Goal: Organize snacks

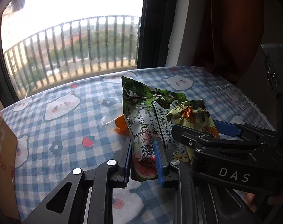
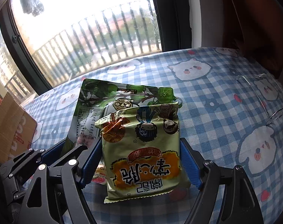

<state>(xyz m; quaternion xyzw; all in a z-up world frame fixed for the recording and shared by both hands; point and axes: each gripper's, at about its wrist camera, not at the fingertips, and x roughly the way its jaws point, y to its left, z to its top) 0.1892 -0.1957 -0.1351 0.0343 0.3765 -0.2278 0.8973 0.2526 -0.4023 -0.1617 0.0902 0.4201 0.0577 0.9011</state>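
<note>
Snacks sat mid-bench on the blue checked cloth [image 2: 207, 97]: left gripper [image 1: 143, 155] was clamped on the bottom edge of a green fig pouch [image 1: 141, 112], standing upright. Right gripper [image 2: 139, 160] gripped a yellow-green noodle packet [image 2: 141, 149] across its sides, just in front of the pouch. Cardboard box [image 2: 12, 128] stood at the left edge, orange packet [image 1: 121, 125] behind the pouch.

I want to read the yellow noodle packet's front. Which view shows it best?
The right wrist view: the yellow noodle packet faces the camera nearly whole, upside down, between the right gripper fingers. The left wrist view shows only its crumpled top, the right gripper covering the rest.
</note>
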